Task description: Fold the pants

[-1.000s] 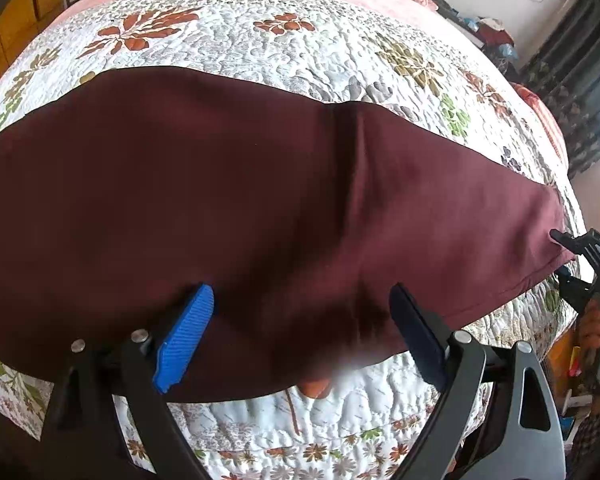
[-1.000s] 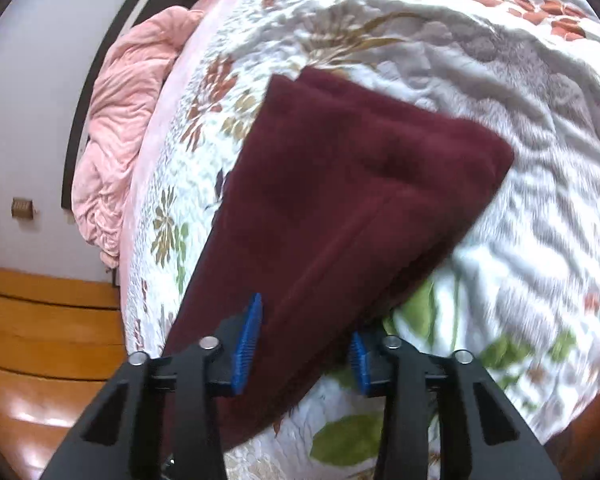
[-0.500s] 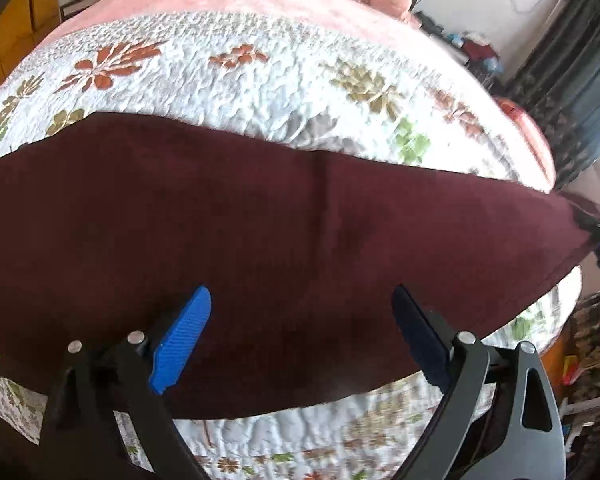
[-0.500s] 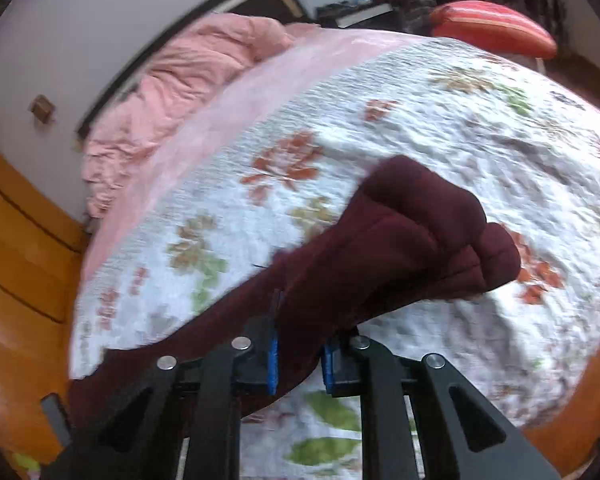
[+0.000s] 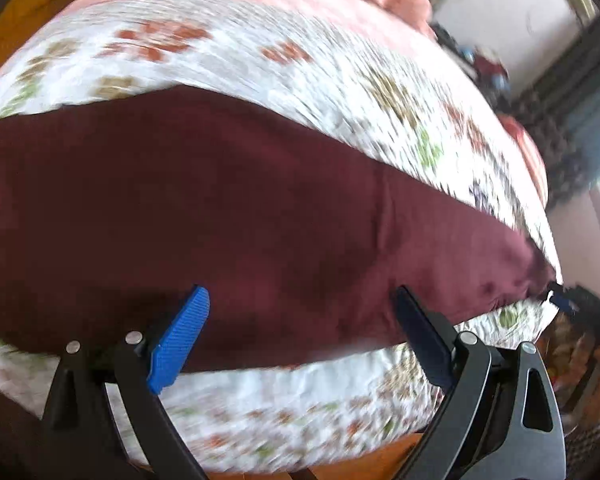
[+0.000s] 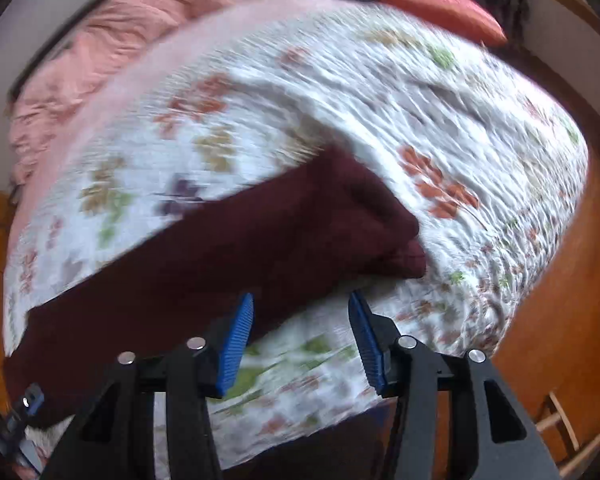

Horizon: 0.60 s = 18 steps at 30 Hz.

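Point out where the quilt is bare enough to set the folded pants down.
Bare floral quilt lies beyond the maroon pants, up to the pink blanket, and right of their bunched end. A narrow strip runs along the near edge. The middle band is covered.

Free room around the maroon pants (image 5: pixel 260 208), which lie as a long band across the quilted bedspread (image 5: pixel 308 80). Beyond the pants: bare quilt, bounded by a heaped pink blanket (image 6: pixel 112 40). Nearer than the pants: a narrow quilt strip, then the bed edge. Past their bunched end (image 6: pixel 380 224): open quilt.
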Tool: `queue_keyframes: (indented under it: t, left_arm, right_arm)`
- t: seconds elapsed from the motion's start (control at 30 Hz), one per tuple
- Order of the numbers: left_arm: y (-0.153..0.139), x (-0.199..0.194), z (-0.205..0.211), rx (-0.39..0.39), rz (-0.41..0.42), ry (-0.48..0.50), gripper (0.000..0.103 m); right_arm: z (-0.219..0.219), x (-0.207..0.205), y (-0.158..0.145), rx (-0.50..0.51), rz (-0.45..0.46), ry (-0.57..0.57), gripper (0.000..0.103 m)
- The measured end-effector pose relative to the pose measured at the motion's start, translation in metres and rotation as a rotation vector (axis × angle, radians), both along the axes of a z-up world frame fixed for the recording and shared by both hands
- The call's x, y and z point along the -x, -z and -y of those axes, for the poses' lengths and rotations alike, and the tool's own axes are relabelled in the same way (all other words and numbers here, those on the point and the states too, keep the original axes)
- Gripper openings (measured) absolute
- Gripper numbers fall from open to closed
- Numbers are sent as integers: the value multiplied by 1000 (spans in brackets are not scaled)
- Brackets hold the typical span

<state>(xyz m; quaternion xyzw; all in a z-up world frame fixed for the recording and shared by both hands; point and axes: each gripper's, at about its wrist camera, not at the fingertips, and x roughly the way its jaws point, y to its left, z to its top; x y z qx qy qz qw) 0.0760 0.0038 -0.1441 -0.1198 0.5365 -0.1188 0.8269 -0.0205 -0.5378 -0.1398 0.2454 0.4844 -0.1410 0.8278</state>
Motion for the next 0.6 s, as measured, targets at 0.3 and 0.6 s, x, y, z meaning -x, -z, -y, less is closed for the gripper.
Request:
queue_keyframes:
  t: [0.3, 0.6]
  left_arm:
    - [-24, 38, -145, 108, -99, -299, 93]
    - [8, 45, -201, 347, -208, -443, 93]
  right_arm:
    - [-185, -66, 12, -260, 76, -480, 51]
    - [-251, -84, 60, -149, -94, -573, 57]
